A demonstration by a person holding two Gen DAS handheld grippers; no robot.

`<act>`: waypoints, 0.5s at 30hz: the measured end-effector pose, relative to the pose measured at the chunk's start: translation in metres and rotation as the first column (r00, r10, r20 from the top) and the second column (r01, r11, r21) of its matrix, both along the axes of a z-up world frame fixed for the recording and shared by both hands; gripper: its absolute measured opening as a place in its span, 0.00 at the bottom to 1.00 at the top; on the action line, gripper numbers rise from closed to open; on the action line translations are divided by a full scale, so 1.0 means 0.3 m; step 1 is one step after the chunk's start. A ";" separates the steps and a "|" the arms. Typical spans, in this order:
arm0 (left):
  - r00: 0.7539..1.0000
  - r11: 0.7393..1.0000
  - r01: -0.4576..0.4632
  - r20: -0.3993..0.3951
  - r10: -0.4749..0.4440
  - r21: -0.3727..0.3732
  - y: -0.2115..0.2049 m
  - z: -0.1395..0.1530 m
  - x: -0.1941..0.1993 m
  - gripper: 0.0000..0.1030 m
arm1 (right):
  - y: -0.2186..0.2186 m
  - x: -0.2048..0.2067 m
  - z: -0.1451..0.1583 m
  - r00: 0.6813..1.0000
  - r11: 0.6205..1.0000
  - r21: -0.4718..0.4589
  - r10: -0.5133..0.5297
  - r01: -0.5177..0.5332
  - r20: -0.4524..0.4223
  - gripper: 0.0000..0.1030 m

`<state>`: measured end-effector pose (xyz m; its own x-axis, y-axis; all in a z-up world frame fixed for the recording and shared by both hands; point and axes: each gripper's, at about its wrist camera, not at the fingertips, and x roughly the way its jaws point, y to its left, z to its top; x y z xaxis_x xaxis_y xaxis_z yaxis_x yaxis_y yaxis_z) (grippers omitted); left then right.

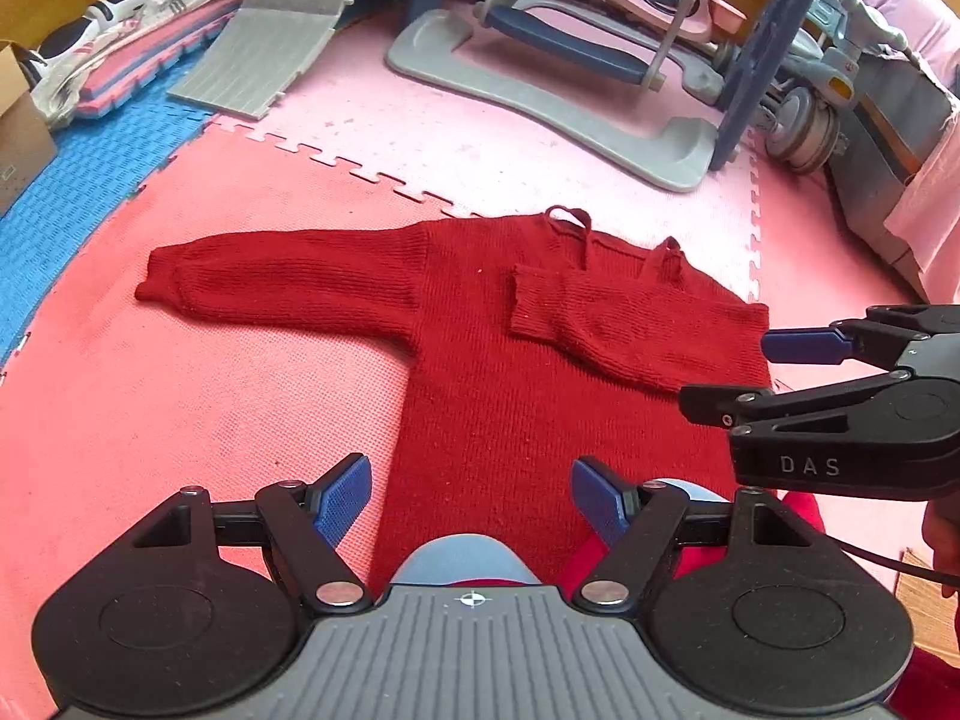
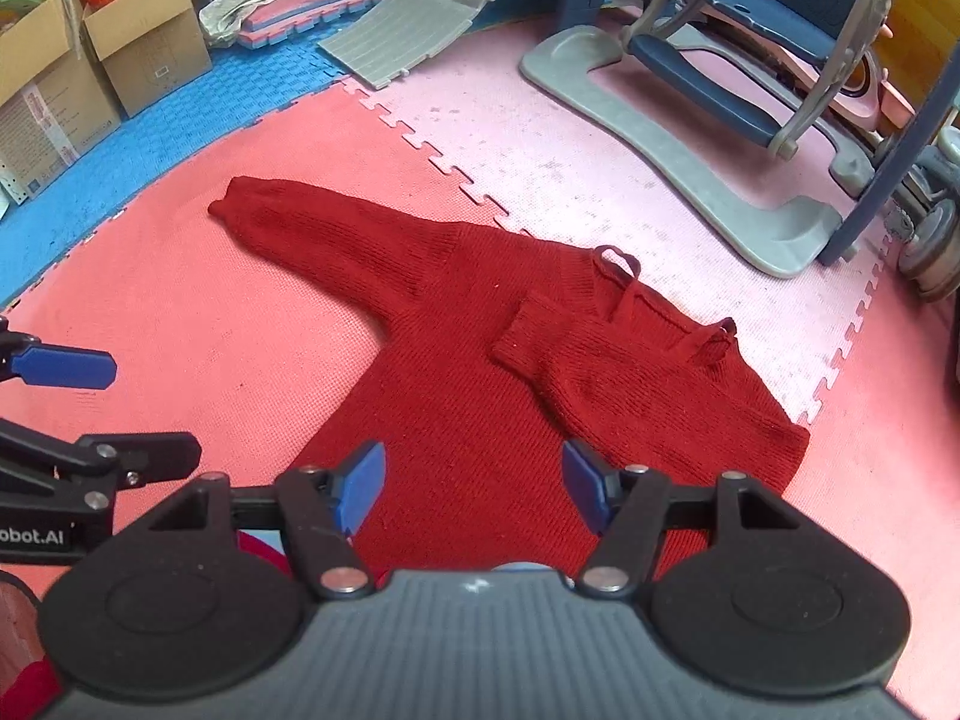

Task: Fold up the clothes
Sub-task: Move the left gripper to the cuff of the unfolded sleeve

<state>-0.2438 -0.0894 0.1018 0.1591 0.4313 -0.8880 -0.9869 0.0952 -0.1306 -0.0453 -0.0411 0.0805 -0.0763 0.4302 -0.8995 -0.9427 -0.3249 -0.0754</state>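
A red knitted sweater (image 1: 480,372) (image 2: 456,396) lies flat on the red foam floor mat. Its left sleeve (image 1: 270,282) (image 2: 336,240) stretches out to the left. The right sleeve (image 1: 594,324) (image 2: 600,372) is folded across the chest, cuff near the neckline. My left gripper (image 1: 471,495) hovers open over the sweater's lower part, nothing between its blue pads. My right gripper (image 2: 471,492) is open too, above the hem area. In the left wrist view the right gripper (image 1: 774,369) enters from the right, beside the folded shoulder. The left gripper (image 2: 120,402) shows at the left edge of the right wrist view.
Interlocking foam mats cover the floor: red (image 1: 180,450), pale pink (image 1: 480,144), blue (image 1: 78,180). A grey and blue rocking chair (image 2: 708,120) stands behind the sweater, a grey ramp (image 2: 420,24) beside it. Cardboard boxes (image 2: 90,72) sit at the far left. A wheeled toy (image 1: 804,126) is at the right.
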 end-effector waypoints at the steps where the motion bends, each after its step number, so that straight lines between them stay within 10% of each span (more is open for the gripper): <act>1: 1.000 1.000 -0.010 0.000 0.010 -0.005 0.012 -0.007 -0.022 0.73 | 0.006 -0.005 -0.004 1.000 1.000 -0.006 -0.007 0.007 -0.015 0.63; 15: 0.988 0.987 -0.146 -0.057 0.142 -0.068 0.290 -0.060 -0.327 0.73 | 0.149 -0.077 -0.079 0.995 0.993 -0.076 -0.091 0.087 -0.051 0.63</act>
